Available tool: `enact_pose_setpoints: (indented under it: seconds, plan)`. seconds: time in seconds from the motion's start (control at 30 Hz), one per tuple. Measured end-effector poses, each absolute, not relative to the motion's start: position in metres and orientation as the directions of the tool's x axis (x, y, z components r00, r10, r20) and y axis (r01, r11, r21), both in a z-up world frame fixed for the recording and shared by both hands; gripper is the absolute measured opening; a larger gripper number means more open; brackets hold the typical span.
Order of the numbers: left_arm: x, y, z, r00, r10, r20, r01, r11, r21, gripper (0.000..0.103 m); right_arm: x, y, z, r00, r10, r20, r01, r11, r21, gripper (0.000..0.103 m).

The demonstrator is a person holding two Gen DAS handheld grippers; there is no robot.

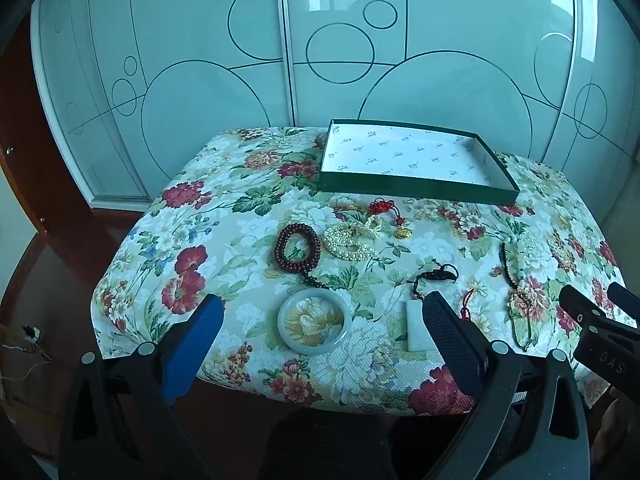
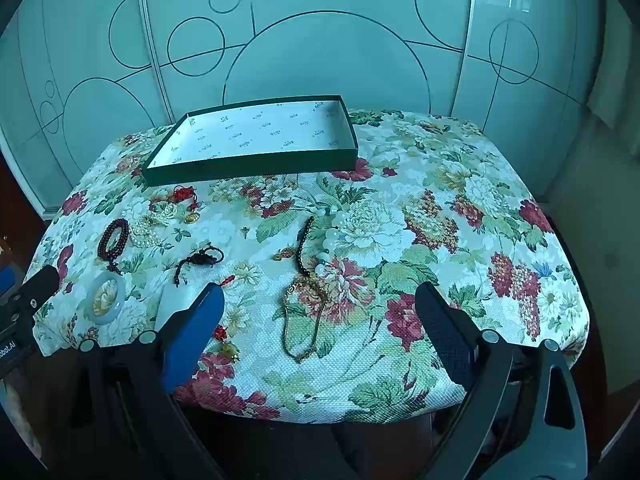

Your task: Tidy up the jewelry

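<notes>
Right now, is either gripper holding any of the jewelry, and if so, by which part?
Nothing is held. The left gripper and right gripper are both open above the near edge, and the jade bangle lies untouched on the tablecloth.

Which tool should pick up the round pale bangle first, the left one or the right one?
The left tool, probably. The bangle lies right between its open fingers, near the table's front edge. The right tool points at the green bead necklace instead, with the bangle far off to its side. The green box sits empty.
</notes>
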State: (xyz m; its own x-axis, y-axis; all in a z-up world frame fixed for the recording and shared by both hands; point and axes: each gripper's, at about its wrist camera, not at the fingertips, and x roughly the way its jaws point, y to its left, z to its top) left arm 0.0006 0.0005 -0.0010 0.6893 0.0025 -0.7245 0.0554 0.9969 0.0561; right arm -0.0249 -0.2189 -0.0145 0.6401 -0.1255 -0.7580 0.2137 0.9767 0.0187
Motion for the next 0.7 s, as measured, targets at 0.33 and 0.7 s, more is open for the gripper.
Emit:
enact_pose_setpoints:
  seconds: [0.33, 0.7]
  plan:
    - [-0.0029, -0.0025, -0.0034, 0.681, -0.009, -0.732, 0.061, 0.997, 0.045, 0.099, -0.0249, -0.2182, -0.0145, 0.64, -0.127, -0.758, 0.214, 0.977, 0.018, 0.096]
    - [-0.0017, -0.0043, -0.0073, 0.677, -0.006, -0.736, 0.069, 0.996, 0.055, 0.099, -0.0248, -0.2179, -0.0139, 0.64, -0.126, -0.758, 0.214, 0.977, 0.019, 0.096]
